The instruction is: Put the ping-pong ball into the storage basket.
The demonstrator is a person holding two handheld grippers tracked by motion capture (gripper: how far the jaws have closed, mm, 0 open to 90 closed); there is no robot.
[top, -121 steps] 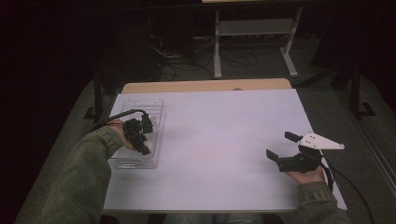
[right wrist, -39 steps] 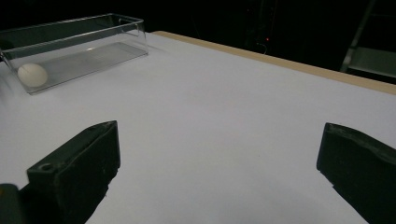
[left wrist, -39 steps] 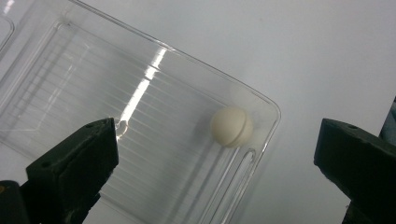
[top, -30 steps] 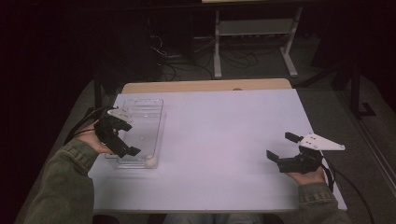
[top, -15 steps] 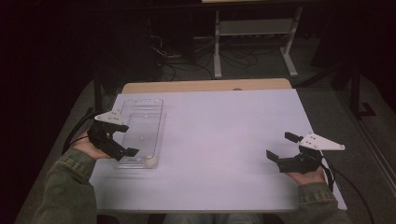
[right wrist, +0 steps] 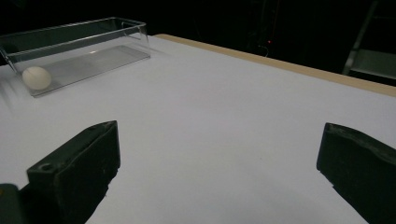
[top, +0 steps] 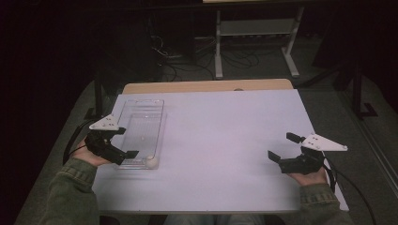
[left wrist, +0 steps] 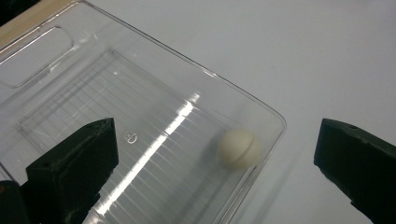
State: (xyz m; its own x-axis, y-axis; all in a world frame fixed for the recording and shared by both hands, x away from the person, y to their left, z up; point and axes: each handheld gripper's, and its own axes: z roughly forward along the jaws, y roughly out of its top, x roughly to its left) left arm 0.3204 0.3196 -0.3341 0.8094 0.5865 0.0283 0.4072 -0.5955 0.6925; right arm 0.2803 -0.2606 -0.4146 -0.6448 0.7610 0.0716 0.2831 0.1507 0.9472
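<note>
Your table (top: 220, 140) is a wide pale surface with a strip of bare wood along its far edge, and it carries just two things. The larger is the clear plastic tray (top: 141, 133), a long rectangular one lying flat near the table's left side with its long axis running away from you. Its near end sits just beside your left gripper (top: 126, 154).

That left gripper rests at the tray's near left corner with its jaws spread wide and nothing between them; in the left gripper view one jaw stands over the tray floor and the other out over the bare table beyond the tray wall. Your right gripper (top: 280, 161) lies well apart on the right side of the table, low over the surface (its jaws are also wide open and empty), pointing across toward the tray.

Smallest is the white ball (left wrist: 239, 148), which sits inside the tray on its floor, tucked into the near right corner and close against the wall. The right gripper view shows it at the same end of the tray (right wrist: 77, 51).
</note>
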